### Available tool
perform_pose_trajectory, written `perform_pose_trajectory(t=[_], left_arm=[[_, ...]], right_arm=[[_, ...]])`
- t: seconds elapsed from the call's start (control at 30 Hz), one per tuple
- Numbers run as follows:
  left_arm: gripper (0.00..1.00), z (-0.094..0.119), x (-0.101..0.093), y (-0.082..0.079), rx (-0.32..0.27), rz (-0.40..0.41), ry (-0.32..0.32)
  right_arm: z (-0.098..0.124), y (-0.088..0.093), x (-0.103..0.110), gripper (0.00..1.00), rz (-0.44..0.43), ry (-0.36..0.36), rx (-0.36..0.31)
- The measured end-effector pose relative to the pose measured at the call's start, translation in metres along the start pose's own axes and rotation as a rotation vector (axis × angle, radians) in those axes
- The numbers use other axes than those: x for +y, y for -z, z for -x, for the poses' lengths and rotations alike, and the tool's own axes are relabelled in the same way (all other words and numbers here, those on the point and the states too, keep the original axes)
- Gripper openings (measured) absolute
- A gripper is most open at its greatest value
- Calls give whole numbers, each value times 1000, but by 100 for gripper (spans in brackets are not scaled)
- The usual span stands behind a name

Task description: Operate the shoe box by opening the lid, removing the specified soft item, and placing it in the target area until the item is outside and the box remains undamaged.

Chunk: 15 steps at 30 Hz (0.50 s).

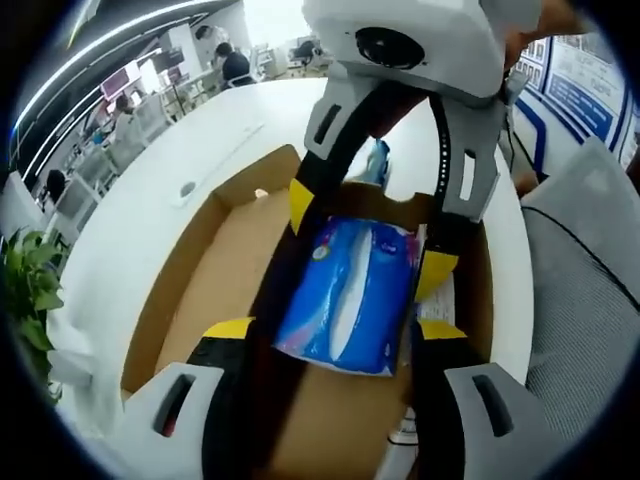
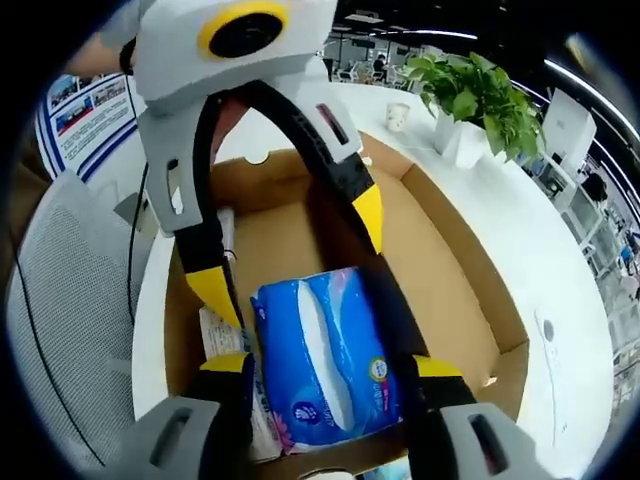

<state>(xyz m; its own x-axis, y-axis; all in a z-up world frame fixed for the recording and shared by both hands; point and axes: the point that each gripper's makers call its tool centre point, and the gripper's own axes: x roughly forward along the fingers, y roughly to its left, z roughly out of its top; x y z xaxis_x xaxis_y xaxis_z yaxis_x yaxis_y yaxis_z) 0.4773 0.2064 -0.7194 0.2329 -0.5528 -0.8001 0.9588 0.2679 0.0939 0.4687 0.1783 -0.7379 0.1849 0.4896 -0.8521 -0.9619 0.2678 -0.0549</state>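
The box [image 1: 190, 290] lies open on a white table [image 1: 130, 220], its brown floor bare at one end. At the other end lies the tissue pack [image 1: 350, 300], blue with a white strip down its middle, flat on the box floor close to an end wall.

In the left gripper view, the left gripper [image 1: 340, 345] reaches into the box with its jaws apart, one on each long side of the pack, yellow tips right at the pack's edges. Whether they press it I cannot tell. From the far side of the box the right gripper [image 1: 375, 230] comes down over the pack, jaws also apart, its yellow tips beside the pack's far corners.

In the right gripper view the same pack [image 2: 325, 365] lies between the right gripper's [image 2: 325, 375] spread jaws, and the left gripper [image 2: 295, 255] stands across the box from it, tips just beside the pack's far end. A slip of printed paper [image 2: 215, 335] lies on the box floor beside the pack, partly under it.

Beyond the box on the table stand a potted plant [image 2: 470, 100] and a small cup [image 2: 398, 116]. A grey mesh chair [image 2: 60, 330] sits beside the table near the box.
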Motion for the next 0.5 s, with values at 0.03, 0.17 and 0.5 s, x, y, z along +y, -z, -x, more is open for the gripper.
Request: perform_pose_trajectory(t=[0.03, 0.17, 0.5], left_arm=[[63, -3, -2, 2, 10, -17, 6], [65, -11, -7, 3, 17, -47, 25], [65, -37, -14, 10, 35, -59, 66]], right_arm=[[-1, 0, 0, 59, 8, 4, 3], [-6, 3, -3, 57, 10, 2, 16], [-14, 12, -1, 58, 4, -20, 48]])
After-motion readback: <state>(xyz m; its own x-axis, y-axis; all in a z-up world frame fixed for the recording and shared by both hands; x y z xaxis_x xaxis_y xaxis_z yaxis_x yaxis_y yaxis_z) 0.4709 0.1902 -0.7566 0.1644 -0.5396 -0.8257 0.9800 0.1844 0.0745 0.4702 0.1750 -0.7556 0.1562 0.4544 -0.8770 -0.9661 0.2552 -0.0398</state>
